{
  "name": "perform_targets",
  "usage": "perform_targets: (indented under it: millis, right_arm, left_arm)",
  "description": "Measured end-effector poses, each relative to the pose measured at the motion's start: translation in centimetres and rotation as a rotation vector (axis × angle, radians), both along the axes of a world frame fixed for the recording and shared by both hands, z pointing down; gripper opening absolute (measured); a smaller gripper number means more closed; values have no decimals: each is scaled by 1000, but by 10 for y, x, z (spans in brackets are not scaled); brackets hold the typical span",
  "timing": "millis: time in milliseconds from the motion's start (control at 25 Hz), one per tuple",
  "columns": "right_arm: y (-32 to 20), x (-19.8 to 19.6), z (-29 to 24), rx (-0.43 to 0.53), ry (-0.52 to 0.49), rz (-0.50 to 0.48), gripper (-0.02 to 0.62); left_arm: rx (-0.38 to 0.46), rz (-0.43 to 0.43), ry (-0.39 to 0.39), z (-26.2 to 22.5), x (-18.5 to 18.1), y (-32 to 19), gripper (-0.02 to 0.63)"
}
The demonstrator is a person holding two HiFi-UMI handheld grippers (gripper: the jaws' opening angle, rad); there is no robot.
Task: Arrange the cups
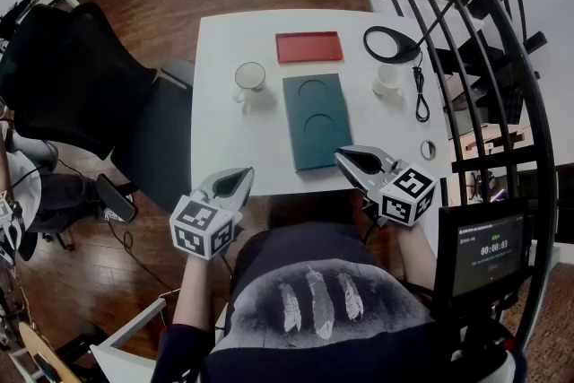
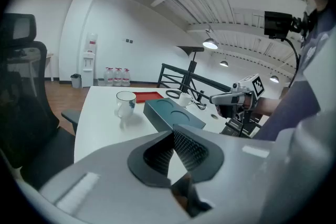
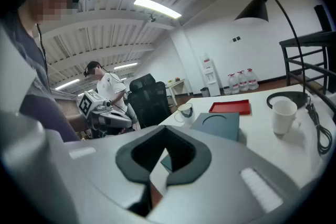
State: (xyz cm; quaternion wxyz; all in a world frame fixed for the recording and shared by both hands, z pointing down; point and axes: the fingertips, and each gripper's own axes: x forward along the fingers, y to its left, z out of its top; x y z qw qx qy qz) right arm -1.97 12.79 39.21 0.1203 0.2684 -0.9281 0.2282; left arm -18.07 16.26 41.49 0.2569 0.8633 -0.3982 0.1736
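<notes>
A clear glass mug [image 1: 249, 78] stands left of a dark green holder [image 1: 316, 119] with two round recesses, both empty. A white cup [image 1: 387, 80] stands to the holder's right. My left gripper [image 1: 242, 178] hovers over the table's near edge, shut and empty, well short of the mug [image 2: 126, 103]. Its jaws [image 2: 172, 135] meet with nothing between them. My right gripper [image 1: 344, 157] is shut and empty at the holder's near right corner. Along its jaws [image 3: 165, 147] I see the white cup [image 3: 284, 115], the holder [image 3: 220, 125] and the mug [image 3: 185, 110].
A red tray [image 1: 308, 46] lies at the table's far side. A black lamp base ring [image 1: 391, 42] with a cable sits at the back right, and a small tape roll [image 1: 428, 149] at the right edge. A black office chair [image 1: 72, 81] stands left of the table.
</notes>
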Motion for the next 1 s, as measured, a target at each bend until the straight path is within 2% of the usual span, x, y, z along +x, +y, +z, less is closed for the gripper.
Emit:
perform_targets:
  millis: [280, 600, 760, 960, 1000]
  right_arm:
    - [-6, 9, 0, 70, 95, -13, 3]
    - [-12, 29, 4, 87, 131, 1, 3]
    - [-33, 47, 11, 84, 151, -8, 3]
    - [-54, 68, 27, 50, 131, -18, 3]
    - [-58, 75, 31, 37, 127, -27, 3]
  left_arm:
    - [-3, -2, -2, 5, 7, -2, 15]
    - [27, 3, -27, 2, 24, -17, 15]
    - [17, -21, -68, 6, 36, -44, 15]
    - [35, -121, -170, 20, 23, -77, 17]
    - [34, -139, -185, 22, 22, -85, 80]
